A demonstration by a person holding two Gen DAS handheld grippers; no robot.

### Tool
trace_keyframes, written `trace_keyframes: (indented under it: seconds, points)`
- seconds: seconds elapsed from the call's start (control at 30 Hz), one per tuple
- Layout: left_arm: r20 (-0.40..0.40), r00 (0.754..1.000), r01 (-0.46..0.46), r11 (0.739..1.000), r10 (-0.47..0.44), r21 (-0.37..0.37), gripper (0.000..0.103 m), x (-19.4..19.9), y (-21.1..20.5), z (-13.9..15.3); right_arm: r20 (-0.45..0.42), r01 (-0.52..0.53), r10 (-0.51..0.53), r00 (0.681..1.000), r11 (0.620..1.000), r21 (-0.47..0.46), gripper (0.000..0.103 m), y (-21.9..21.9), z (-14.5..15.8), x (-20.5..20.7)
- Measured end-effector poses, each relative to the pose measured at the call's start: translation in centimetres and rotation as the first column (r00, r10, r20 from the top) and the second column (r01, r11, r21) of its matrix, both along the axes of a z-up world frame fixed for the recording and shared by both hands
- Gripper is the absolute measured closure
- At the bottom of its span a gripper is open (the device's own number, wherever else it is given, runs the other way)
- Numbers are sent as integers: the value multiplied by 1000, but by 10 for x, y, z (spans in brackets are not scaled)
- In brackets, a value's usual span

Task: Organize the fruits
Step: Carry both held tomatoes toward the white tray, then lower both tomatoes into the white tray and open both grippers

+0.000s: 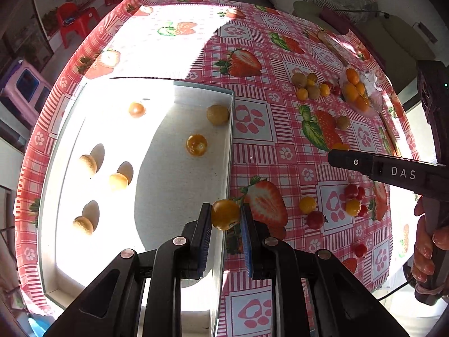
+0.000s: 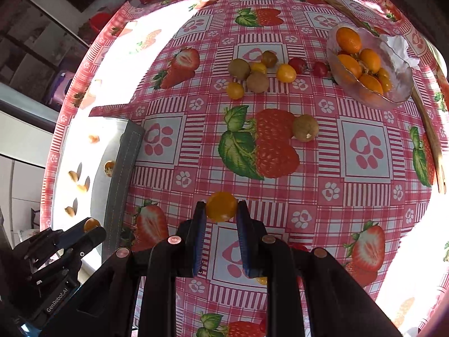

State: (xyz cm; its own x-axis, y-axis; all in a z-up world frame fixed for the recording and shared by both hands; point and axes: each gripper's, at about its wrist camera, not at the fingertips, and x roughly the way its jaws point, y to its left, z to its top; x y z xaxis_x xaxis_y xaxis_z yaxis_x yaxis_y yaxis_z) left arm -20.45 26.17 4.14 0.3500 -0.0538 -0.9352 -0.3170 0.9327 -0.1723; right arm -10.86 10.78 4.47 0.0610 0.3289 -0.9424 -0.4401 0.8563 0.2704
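My left gripper is shut on a small yellow-orange tomato, held above the right wall of a white box. Inside the box lie several small round fruits, among them an orange one and a brownish one. My right gripper is shut on another yellow-orange tomato above the strawberry tablecloth. In the right wrist view the left gripper shows at the lower left beside the box. The right gripper's finger reaches in from the right in the left wrist view.
Loose fruit lies on the cloth: a far cluster of yellow, brown and red ones, a single brown fruit, and red and yellow tomatoes nearer. A glass bowl with orange kumquats stands at the far right. A person's hand holds the right gripper.
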Motion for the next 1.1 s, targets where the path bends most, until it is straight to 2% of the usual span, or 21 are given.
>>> trace_keyframes:
  seconds: [0.27, 0.53, 0.7, 0.9, 1.1]
  points:
    - [-19, 991, -133, 991, 133, 22, 81, -36, 48, -7, 5, -130, 130, 992, 991, 37, 79, 71, 8, -12]
    - [-62, 971, -230, 972, 233, 44, 81, -67, 80, -27, -14, -246, 248, 969, 967, 64, 79, 141, 4, -32]
    - [-82, 967, -235, 969, 241, 77, 81, -71, 84, -38, -25, -304, 305, 952, 952, 46, 79, 174, -9, -40]
    - [-88, 966, -237, 969, 242, 67, 81, -71, 86, -44, -26, -343, 343, 939, 939, -3, 79, 200, -26, -42]
    - [-89, 968, -228, 971, 234, 75, 81, -70, 86, -44, -27, -334, 333, 942, 942, -32, 79, 210, -40, -43]
